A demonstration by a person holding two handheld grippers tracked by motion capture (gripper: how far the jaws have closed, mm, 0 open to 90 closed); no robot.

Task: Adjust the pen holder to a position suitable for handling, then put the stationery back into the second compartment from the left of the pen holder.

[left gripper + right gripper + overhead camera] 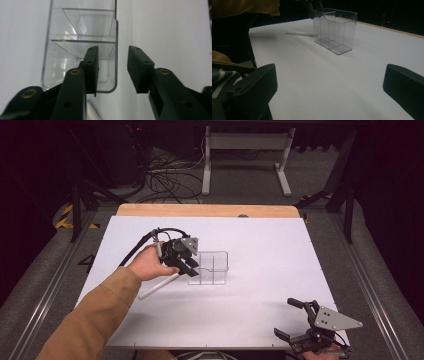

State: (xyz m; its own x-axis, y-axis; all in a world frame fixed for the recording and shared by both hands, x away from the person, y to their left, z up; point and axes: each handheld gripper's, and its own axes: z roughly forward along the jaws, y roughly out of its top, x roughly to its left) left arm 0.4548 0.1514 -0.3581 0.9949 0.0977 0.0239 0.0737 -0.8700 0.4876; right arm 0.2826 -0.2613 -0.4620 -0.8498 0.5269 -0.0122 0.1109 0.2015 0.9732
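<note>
step: left gripper is closing in on the clear divided box, jaws spread astride its near side wall, one jaw inside, not yet pinching
box place: standing mid-table, slightly toward left edge
white stick: lying just beside box
right gripper: idling spread at near right corner
next: likely needing jaws squeezing the wall, judging only

high: overhead, forward-down | gripper views: low, share clear organizer
</note>
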